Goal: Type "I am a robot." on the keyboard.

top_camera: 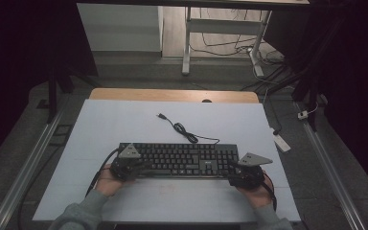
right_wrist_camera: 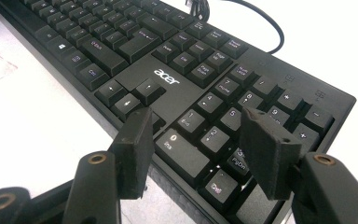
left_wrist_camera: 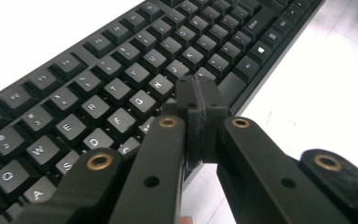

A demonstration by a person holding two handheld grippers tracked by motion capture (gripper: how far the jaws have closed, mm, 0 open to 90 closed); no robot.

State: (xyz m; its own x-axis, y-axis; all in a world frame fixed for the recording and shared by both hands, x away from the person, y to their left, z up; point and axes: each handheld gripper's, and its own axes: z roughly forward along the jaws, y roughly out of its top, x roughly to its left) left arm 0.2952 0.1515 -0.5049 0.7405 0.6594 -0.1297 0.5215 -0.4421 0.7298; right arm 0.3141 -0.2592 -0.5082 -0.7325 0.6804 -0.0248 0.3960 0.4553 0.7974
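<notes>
A black Acer keyboard (top_camera: 177, 158) lies across the near half of the white table top (top_camera: 105, 129), and its cable (top_camera: 182, 129) trails away to a loose USB plug (top_camera: 161, 115). My left gripper (top_camera: 143, 167) is at the keyboard's left end. In the left gripper view its jaws (left_wrist_camera: 196, 93) are shut pad to pad with nothing between them, just over the letter keys (left_wrist_camera: 121, 60) near the front edge. My right gripper (top_camera: 232, 168) is at the right end. It stands open (right_wrist_camera: 200, 126) over the number pad (right_wrist_camera: 223, 116), with the front edge below its jaws.
A wooden strip (top_camera: 172, 95) borders the table's far edge. Metal rails (top_camera: 26, 167) run along both sides. A white block (top_camera: 281, 143) lies on the floor at the right, and desk legs with cables (top_camera: 230, 43) stand beyond. Bare table top stretches behind the keyboard.
</notes>
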